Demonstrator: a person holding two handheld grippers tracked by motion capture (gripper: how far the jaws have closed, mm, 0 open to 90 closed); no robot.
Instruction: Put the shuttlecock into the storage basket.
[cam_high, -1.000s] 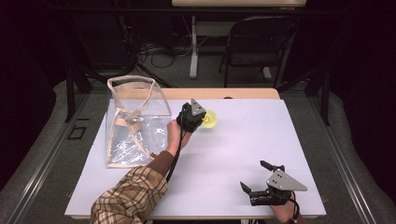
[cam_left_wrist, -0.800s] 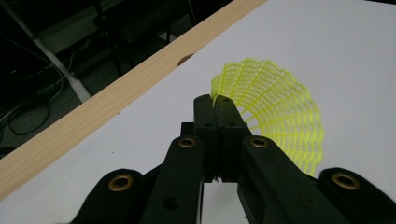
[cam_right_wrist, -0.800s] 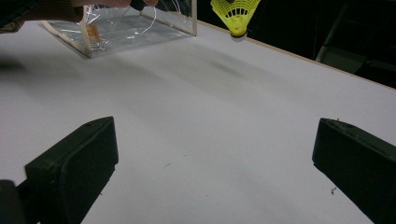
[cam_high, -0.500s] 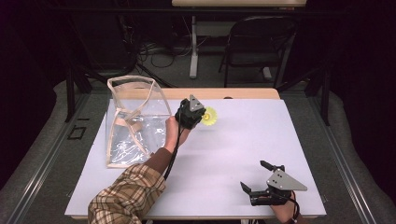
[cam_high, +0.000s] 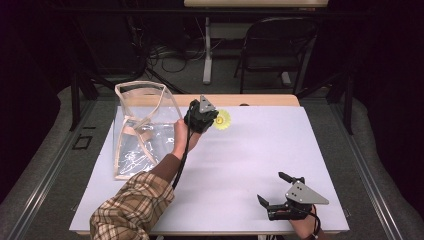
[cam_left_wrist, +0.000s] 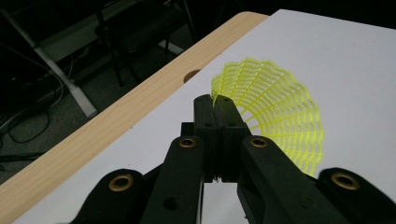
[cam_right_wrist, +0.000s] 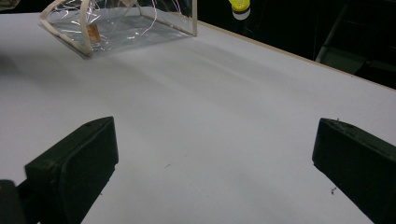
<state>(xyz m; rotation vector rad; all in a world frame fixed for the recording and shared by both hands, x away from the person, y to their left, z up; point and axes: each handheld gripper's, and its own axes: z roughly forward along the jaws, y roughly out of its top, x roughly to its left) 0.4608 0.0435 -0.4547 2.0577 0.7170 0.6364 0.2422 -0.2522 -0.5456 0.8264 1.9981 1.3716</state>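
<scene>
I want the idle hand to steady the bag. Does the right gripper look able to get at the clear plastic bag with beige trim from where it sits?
Probably yes: the right gripper is open, and bare white table lies between it and the clear plastic bag. It is a long diagonal reach, though.

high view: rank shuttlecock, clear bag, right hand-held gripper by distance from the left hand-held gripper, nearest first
1. Yellow shuttlecock: at the left hand-held gripper tips, pinched by its skirt rim.
2. Clear bag: just to its left, standing on the table.
3. Right hand-held gripper: far off at the table's near right corner, jaws open.
</scene>
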